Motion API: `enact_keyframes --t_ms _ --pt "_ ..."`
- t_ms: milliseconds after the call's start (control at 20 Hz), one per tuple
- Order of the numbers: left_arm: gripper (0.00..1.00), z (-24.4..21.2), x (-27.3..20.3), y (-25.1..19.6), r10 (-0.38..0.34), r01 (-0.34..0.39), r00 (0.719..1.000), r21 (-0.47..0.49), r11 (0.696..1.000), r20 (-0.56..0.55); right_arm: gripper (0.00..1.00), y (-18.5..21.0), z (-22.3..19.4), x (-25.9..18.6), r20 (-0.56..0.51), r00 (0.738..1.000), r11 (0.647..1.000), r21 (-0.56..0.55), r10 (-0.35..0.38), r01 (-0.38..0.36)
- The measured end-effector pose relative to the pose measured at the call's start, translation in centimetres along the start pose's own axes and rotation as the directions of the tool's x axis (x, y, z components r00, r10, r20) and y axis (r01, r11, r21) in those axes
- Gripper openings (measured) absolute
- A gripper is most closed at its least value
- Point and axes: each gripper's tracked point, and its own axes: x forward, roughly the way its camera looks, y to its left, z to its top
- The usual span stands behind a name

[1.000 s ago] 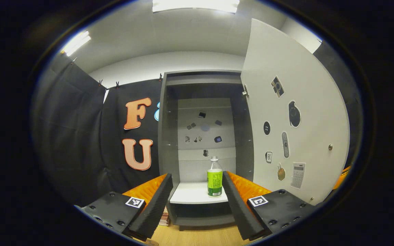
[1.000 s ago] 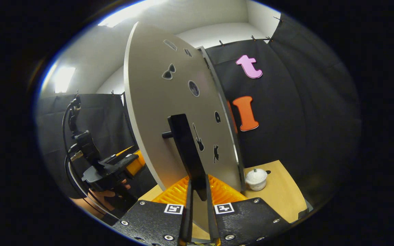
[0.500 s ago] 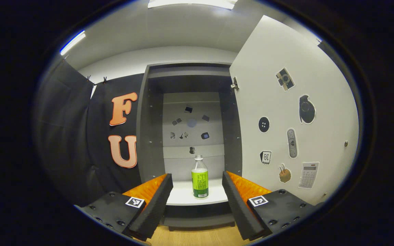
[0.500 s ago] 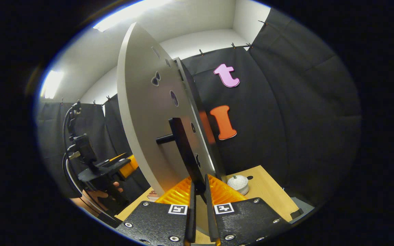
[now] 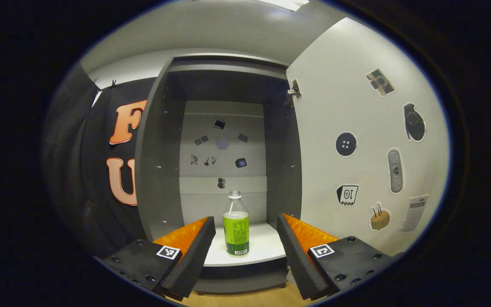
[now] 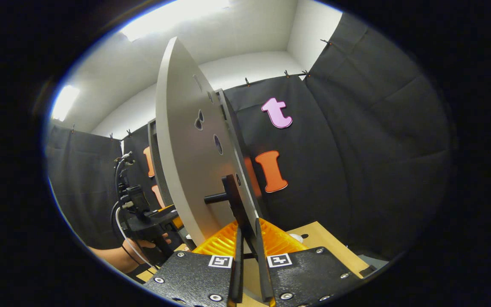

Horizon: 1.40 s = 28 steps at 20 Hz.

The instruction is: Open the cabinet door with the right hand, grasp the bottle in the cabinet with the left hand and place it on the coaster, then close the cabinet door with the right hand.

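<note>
The right hand-held gripper is clamped on the black handle of the cabinet door, whose lower end its fingers hide. The left hand-held gripper is spread wide, apart from the bottle. Clear, green-labelled and white-capped, it stands upright near the shelf front edge inside the cabinet.

In the right gripper view the cabinet door hides the cabinet's inside, and the door handle runs down behind the right gripper, so its lower end cannot be seen. A small white object on the tabletop is mostly covered. In the left gripper view the stickers on the cabinet's back panel are too small to identify.
</note>
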Motion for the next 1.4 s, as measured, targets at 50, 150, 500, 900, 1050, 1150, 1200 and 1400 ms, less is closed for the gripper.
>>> enact_keyframes --t_ms 50,150,500,900,1050,1150,1200,1400 --pt "0.95 -0.5 0.6 0.2 -0.01 0.01 1.0 -0.003 1.0 -0.012 0.16 0.2 0.5 -0.4 0.018 1.0 1.0 -0.005 0.004 -0.004" --pt "0.96 -1.4 2.0 0.4 -0.023 0.023 0.999 0.004 1.0 -0.031 0.17 0.1 1.8 -1.3 0.048 0.999 1.0 -0.014 0.001 0.0" --pt "0.95 -4.3 6.3 1.2 -0.018 0.023 0.994 0.042 0.999 -0.107 0.31 -2.3 5.0 -3.4 0.15 0.982 0.99 -0.069 -0.113 0.124" --pt "0.95 -10.3 12.1 3.4 0.039 -0.035 0.971 0.024 0.999 -0.235 0.65 -5.6 3.9 -4.0 0.138 0.957 0.961 -0.071 -0.256 0.267" --pt "0.95 -10.7 14.0 3.8 0.032 -0.028 0.971 0.019 0.999 -0.239 0.76 -6.2 3.4 -4.1 0.126 0.95 0.952 -0.074 -0.285 0.296" --pt "0.95 -11.2 15.1 3.7 0.023 -0.022 0.966 0.006 1.0 -0.258 0.7 -6.6 2.9 -3.9 0.109 0.947 0.946 -0.086 -0.301 0.311" --pt "0.95 -11.7 15.3 3.5 0.014 -0.016 0.961 -0.005 1.0 -0.276 0.7 -6.7 2.5 -3.8 0.102 0.946 0.945 -0.089 -0.307 0.316" --pt "0.94 -11.4 17.4 3.8 0.022 -0.017 0.962 0.023 1.0 -0.271 0.7 -6.6 1.7 -3.5 0.076 0.948 0.943 -0.105 -0.309 0.316"
